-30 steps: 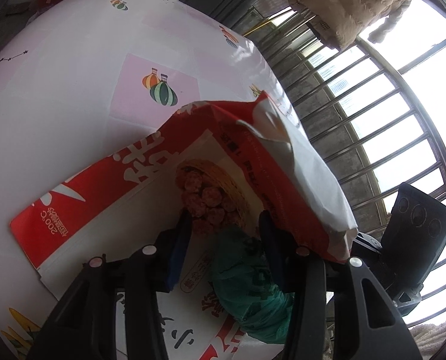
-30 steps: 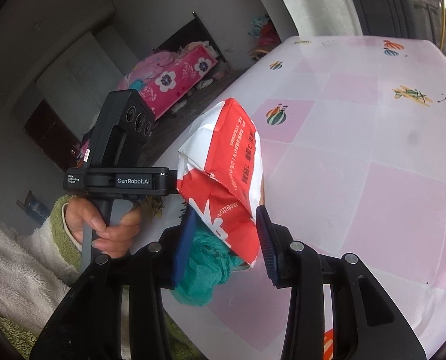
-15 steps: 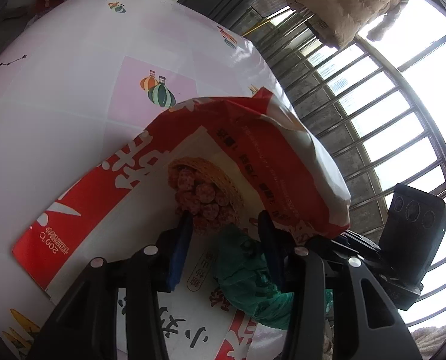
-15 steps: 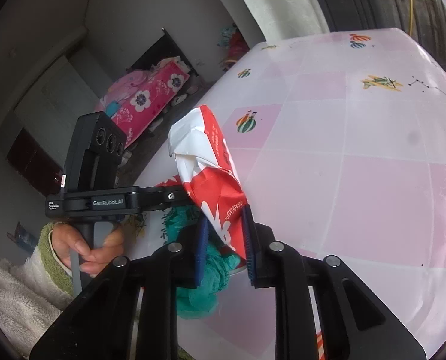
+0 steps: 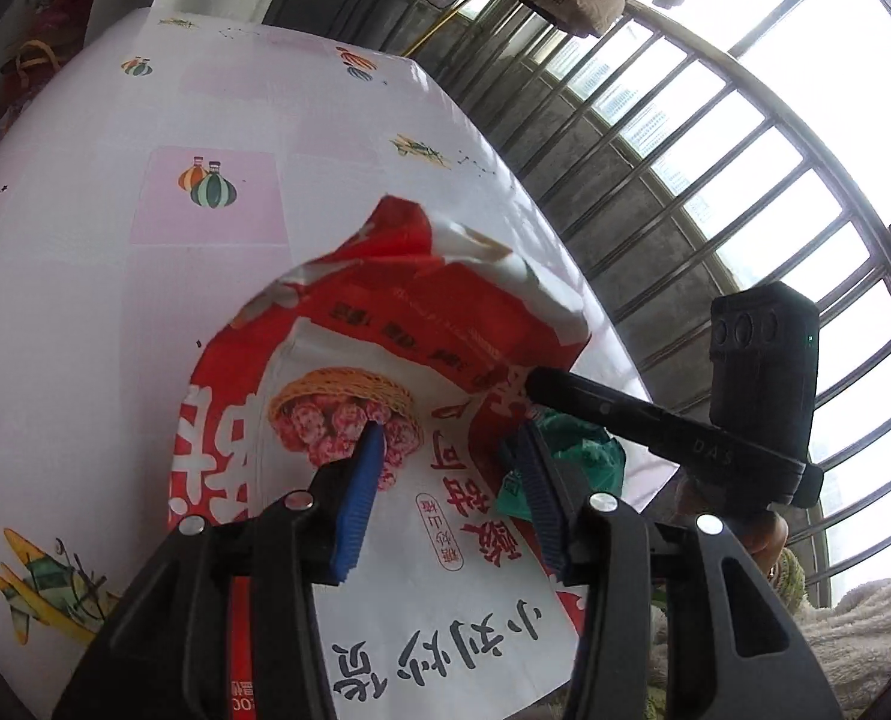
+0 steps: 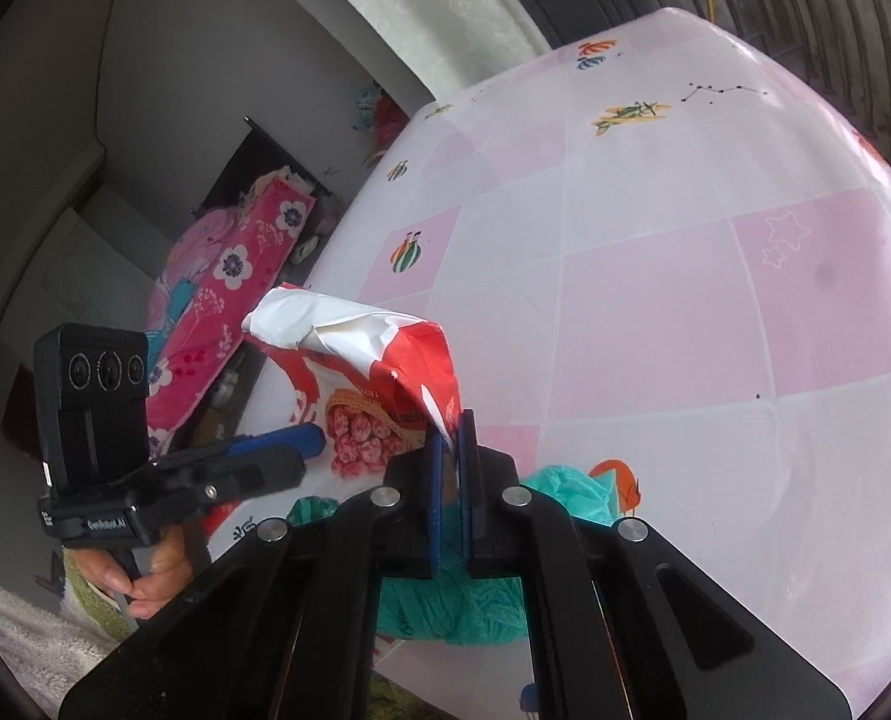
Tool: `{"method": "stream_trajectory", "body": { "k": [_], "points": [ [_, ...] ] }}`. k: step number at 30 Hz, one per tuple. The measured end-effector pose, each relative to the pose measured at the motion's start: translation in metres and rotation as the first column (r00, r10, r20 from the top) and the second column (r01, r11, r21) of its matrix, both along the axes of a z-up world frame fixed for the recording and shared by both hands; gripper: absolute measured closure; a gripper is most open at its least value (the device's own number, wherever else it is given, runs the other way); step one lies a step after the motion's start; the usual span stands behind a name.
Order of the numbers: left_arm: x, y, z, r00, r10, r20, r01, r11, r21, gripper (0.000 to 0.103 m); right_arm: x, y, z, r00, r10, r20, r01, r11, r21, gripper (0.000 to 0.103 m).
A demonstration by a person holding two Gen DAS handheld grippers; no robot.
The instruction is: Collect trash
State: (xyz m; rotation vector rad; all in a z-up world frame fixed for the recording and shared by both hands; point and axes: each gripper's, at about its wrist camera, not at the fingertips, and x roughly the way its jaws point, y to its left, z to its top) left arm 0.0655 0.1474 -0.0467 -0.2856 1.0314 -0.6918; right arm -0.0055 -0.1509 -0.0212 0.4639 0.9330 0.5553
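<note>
A red and white snack bag (image 5: 385, 348) lies crumpled on the pink and white table (image 5: 85, 300). My left gripper (image 5: 451, 438) hovers open over the bag's printed face, pads apart and pressing on nothing. A green plastic bag (image 5: 583, 444) bunches just behind its right finger. My right gripper (image 6: 452, 432) is shut on the snack bag's (image 6: 409, 348) torn red edge and holds that flap up. The green plastic bag (image 6: 571, 486) lies under its fingers. In the left wrist view the right gripper (image 5: 541, 384) comes in from the right at the bag's edge.
A hand (image 6: 145, 570) in a fleece sleeve holds the left gripper (image 6: 283, 450) at the table's near left edge. Window bars (image 5: 715, 150) run along the table's far side. Pink flowered bedding (image 6: 235, 276) lies beyond the table's left edge. The tablecloth (image 6: 685, 300) stretches bare to the right.
The right gripper's jaws closed onto the snack bag's edge. The left gripper drew back; the green bag, once between its fingers, now sits behind its right finger.
</note>
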Motion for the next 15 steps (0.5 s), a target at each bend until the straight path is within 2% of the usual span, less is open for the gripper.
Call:
{"method": "stream_trajectory", "body": {
  "k": [2,4,8,11,15],
  "points": [
    [0.001,-0.008,-0.006,1.000,-0.015,-0.015,0.016,1.000,0.011,0.059,0.001,-0.004,-0.001,1.000,-0.015,-0.018,0.015,1.000,0.011,0.100],
    [0.002,-0.011,-0.009,0.999,-0.025,-0.030,0.024,1.000,-0.013,0.059,0.002,-0.007,-0.002,0.999,-0.025,-0.029,0.026,1.000,0.018,0.100],
    [-0.004,-0.024,-0.002,0.995,-0.098,0.017,0.098,0.995,-0.012,0.058,0.004,-0.009,-0.003,0.998,-0.045,-0.046,0.046,0.999,0.018,0.100],
    [-0.010,-0.035,-0.002,0.988,-0.146,0.042,0.145,0.989,0.026,0.053,0.001,-0.014,-0.006,0.996,-0.067,-0.066,0.069,0.997,0.029,0.101],
    [-0.016,-0.047,-0.002,0.980,-0.186,0.063,0.182,0.981,0.072,0.053,0.002,-0.022,-0.011,0.989,-0.113,-0.096,0.120,0.991,0.066,0.101]
  ]
}}
